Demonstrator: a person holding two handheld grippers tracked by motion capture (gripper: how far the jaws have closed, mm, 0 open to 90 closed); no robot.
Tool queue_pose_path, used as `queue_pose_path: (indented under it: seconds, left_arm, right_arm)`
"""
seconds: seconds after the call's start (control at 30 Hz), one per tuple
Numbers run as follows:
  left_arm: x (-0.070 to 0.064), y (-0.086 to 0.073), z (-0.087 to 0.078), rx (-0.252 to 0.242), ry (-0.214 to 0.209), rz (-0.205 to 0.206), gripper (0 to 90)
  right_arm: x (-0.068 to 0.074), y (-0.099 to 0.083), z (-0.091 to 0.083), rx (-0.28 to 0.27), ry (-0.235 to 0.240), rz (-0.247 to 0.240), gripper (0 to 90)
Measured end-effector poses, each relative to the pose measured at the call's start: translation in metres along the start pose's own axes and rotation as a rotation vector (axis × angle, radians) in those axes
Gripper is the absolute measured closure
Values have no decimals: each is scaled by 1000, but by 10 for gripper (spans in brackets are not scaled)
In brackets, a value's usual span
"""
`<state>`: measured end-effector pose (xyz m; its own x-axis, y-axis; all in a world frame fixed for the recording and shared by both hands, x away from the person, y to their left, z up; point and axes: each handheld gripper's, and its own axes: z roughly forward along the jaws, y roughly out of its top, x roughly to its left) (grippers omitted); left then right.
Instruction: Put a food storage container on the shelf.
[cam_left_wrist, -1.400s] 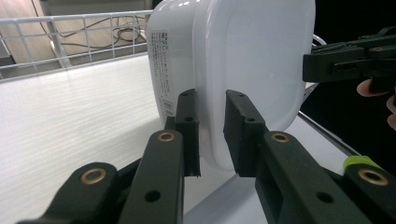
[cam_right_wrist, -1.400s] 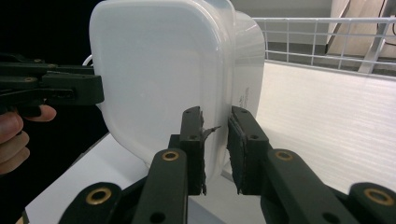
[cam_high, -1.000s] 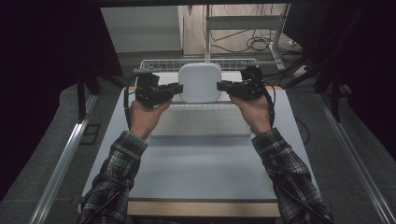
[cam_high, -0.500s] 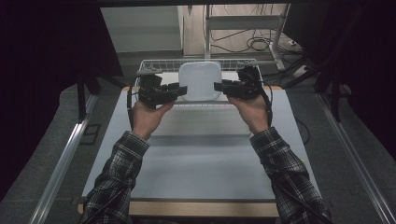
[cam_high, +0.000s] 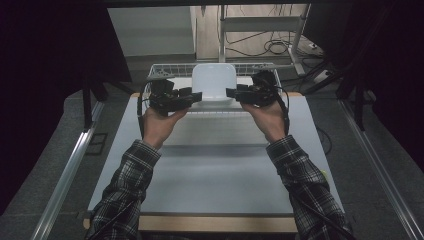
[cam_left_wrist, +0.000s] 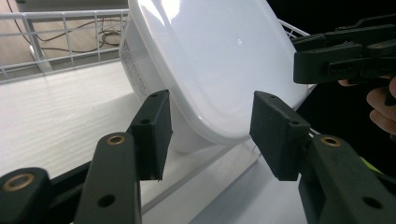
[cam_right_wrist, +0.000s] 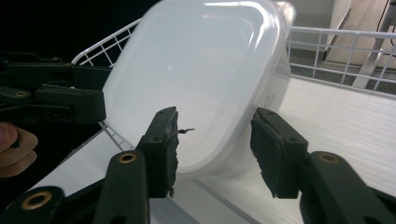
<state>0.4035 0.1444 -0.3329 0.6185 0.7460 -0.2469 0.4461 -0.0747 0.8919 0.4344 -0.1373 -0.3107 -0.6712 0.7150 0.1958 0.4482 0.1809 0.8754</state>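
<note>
A white tub stands tilted in the wire basket at the far edge of the bench. The left hand-held gripper and the right hand-held gripper sit to either side of it, pointing inward. In the left gripper view the jaws are spread wide, with the tub's rim between them and untouched. In the right gripper view the jaws are likewise apart around the tub's lower edge; contact seems unlikely, though the angle is poor.
</note>
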Motion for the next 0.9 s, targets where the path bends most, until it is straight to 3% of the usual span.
queue_pose_path:
  seconds: [0.27,0.4,0.57,0.73,0.9]
  left_arm:
    - [-1,-2,2,12,12,22,469]
    - [0,-4,4,13,8,21,465]
    - [2,-5,2,15,7,25,456]
    - [6,-6,-3,4,25,22,497]
    - [16,-7,-6,-8,50,-10,662]
  right_arm:
    - [0,0,1,-9,-4,-4,450]
    - [0,1,0,-35,-39,-37,392]
    - [-2,4,-4,-48,-63,-44,364]
    - [-4,0,-14,-52,-54,-31,539]
    - [-5,-9,-26,-56,-106,-47,802]
